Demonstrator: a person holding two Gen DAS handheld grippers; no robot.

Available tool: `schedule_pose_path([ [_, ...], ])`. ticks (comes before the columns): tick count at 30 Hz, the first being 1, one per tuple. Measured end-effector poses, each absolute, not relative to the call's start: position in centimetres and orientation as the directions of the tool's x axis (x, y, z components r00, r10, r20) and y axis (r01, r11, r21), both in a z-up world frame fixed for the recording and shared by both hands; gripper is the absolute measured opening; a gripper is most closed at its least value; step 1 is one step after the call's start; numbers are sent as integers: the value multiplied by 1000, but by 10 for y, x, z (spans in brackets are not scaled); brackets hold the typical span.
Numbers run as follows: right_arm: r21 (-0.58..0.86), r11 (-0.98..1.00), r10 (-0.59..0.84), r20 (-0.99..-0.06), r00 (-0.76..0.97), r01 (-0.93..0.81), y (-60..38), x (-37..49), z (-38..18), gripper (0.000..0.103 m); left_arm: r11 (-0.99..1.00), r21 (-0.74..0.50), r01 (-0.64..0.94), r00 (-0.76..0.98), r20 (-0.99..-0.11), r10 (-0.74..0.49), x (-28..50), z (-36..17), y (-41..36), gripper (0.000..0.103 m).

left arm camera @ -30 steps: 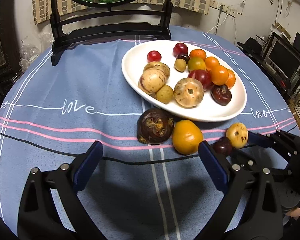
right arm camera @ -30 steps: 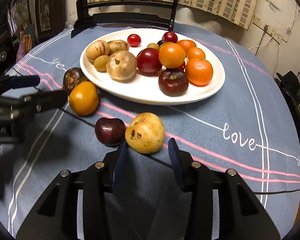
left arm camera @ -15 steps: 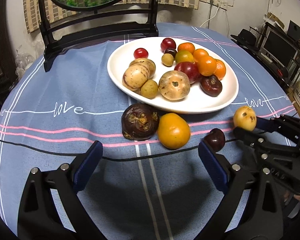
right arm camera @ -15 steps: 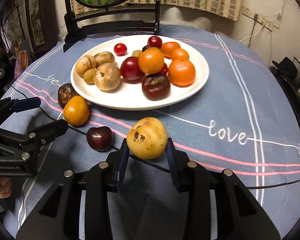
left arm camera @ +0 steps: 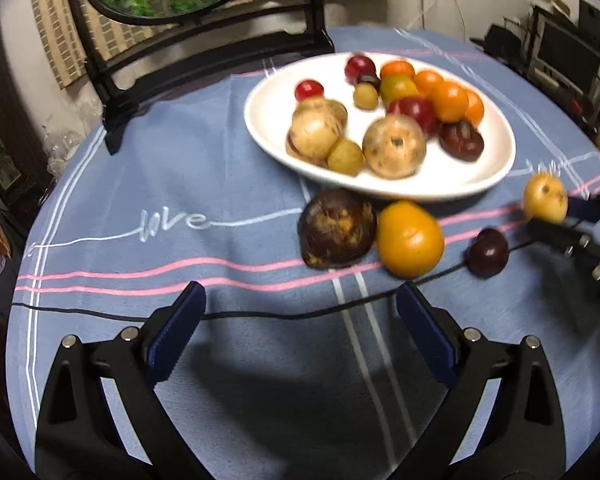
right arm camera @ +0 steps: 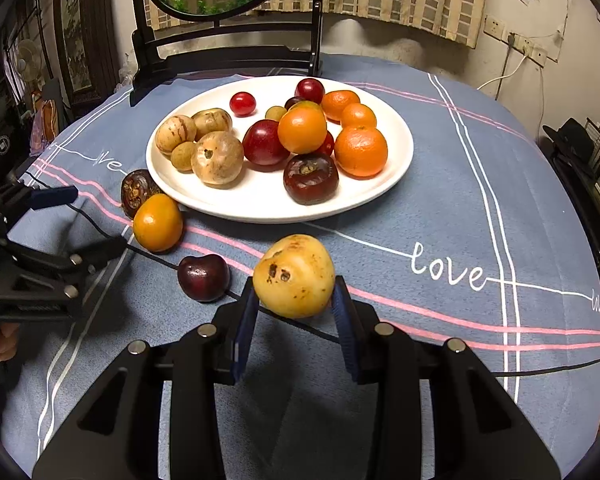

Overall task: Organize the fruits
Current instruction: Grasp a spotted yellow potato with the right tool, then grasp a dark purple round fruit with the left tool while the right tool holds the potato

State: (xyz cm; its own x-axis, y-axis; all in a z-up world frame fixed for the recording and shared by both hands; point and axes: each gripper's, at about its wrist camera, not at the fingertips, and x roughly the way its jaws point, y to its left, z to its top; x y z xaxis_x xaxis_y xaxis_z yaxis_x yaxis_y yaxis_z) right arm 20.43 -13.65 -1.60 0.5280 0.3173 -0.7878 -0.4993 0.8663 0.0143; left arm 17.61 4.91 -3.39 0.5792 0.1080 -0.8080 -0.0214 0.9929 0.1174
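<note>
The cloth (right arm camera: 440,184) is matt, softly napped blue fabric. The plate (right arm camera: 396,160) looks like glossy white glazed ceramic. The grippers' bodies look like matt black plastic with bright metal screws (right arm camera: 206,330) and ribbed blue pads (right arm camera: 342,320). The cherry (right arm camera: 203,277) is smooth and shiny, the yellow fruit (right arm camera: 296,276) dull and speckled.

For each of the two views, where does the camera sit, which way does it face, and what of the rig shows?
Left wrist: rides the left gripper, facing across the tablecloth toward the plate; its own open fingers show, with the right gripper at the right edge.
Right wrist: rides the right gripper, facing the plate head-on; its fingers clamp the yellow fruit, with the left gripper at the left.
Shared: plate, yellow fruit, orange fruit, dark cherry.
</note>
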Motion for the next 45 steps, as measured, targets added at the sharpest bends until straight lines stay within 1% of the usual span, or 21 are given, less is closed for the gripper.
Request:
schedule_pose_path([
  [2, 17, 868, 317, -788, 527, -497, -137, 205, -16, 37, 990, 142, -18, 564, -816, 127, 179, -42, 49, 97],
  [6, 19, 867, 318, -790, 524, -497, -137, 205, -16, 37, 985, 171, -31, 597, -787, 155, 179, -42, 50, 94],
  [10, 24, 862, 324, -794, 514, -506, -136, 204, -18, 37, 986, 163, -41, 615, -773, 154, 187, -42, 52, 94],
  [12, 25, 861, 324, -797, 510, -509, -135, 205, -18, 37, 985, 166, -41, 617, -771, 156, 192, -42, 51, 92],
  [13, 26, 860, 325, -797, 509, -509, -135, 205, -18, 37, 986, 164, -27, 622, -770, 145, 194, -41, 49, 85],
  [15, 28, 860, 326, -798, 508, -509, -135, 205, -18, 37, 987, 158, 4, 623, -773, 121, 196, -41, 47, 79],
  [16, 28, 860, 326, -797, 508, -509, -135, 205, -18, 37, 990, 141, 21, 620, -778, 98, 197, -41, 47, 69],
  [17, 30, 860, 328, -797, 507, -509, -135, 205, -18, 37, 994, 92, 50, 613, -789, 42, 196, -40, 48, 54],
  [18, 30, 859, 329, -797, 507, -510, -134, 204, -19, 37, 996, 60, 65, 610, -793, 8, 196, -40, 47, 44],
  [19, 30, 859, 329, -797, 506, -512, -134, 204, -19, 37, 997, 48, 64, 610, -792, -1, 195, -39, 46, 42],
  [21, 30, 858, 329, -799, 504, -513, -134, 204, -20, 37, 995, 77, 60, 623, -782, 23, 192, -41, 41, 42],
  [25, 33, 858, 331, -799, 502, -513, -134, 204, -19, 37, 997, 55, 57, 627, -779, 7, 191, -42, 43, 42],
  [28, 33, 858, 330, -799, 503, -512, -134, 205, -19, 37, 995, 80, 59, 631, -775, 25, 189, -41, 39, 43],
  [30, 33, 858, 331, -799, 502, -512, -134, 205, -19, 37, 991, 119, 56, 644, -763, 55, 188, -40, 36, 46],
  [31, 34, 858, 331, -799, 501, -513, -134, 205, -19, 37, 991, 126, 49, 648, -759, 65, 188, -38, 36, 49],
  [32, 34, 857, 332, -800, 500, -514, -134, 205, -19, 37, 991, 126, 48, 647, -760, 65, 188, -39, 36, 49],
  [34, 32, 855, 332, -801, 498, -518, -133, 204, -19, 37, 991, 120, 55, 644, -763, 56, 189, -39, 37, 46],
  [35, 32, 854, 333, -802, 497, -520, -132, 204, -19, 37, 992, 105, 65, 641, -767, 40, 190, -40, 37, 42],
  [38, 35, 854, 333, -803, 494, -519, -133, 204, -20, 37, 993, 97, 62, 641, -767, 34, 189, -40, 39, 39],
  [42, 45, 857, 339, -800, 495, -514, -136, 205, -18, 37, 995, 85, 60, 651, -759, 25, 184, -35, 38, 38],
  [45, 49, 855, 344, -797, 496, -516, -137, 204, -16, 37, 991, 112, 78, 647, -761, 35, 176, -32, 35, 34],
])
